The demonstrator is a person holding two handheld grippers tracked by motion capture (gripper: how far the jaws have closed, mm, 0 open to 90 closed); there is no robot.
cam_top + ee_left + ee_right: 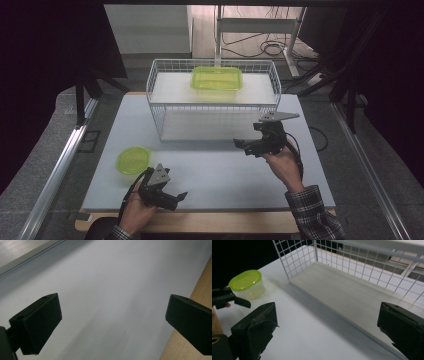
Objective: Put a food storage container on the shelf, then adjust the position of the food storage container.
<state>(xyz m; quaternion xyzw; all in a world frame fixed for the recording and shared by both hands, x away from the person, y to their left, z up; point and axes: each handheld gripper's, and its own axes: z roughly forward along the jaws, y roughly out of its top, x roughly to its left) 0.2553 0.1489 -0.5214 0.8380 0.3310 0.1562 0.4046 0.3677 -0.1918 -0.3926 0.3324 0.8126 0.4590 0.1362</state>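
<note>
A round clear tub with a green lid (133, 160) stands on the white table top (215, 172) at the front left. Just to its right, near the front edge, my left gripper (176, 200) is open and points right; its jaws (112, 322) hold nothing, with bare table beneath. A rectangular green-lidded container (216, 80) sits on the upper shelf of a white wire rack (160, 100). My right gripper (242, 147) is open in front of the rack's right half, pointing left. Its own view shows the gripper (327, 332) empty, facing the rack's lower shelf (342, 295) and the round tub (247, 285).
The table's wooden front edge (202, 282) runs beside my left gripper. The other gripper (227, 300) shows at the left of the right gripper view, close to the tub. Metal rails (60, 165) flank the table; dark curtains and cables lie behind.
</note>
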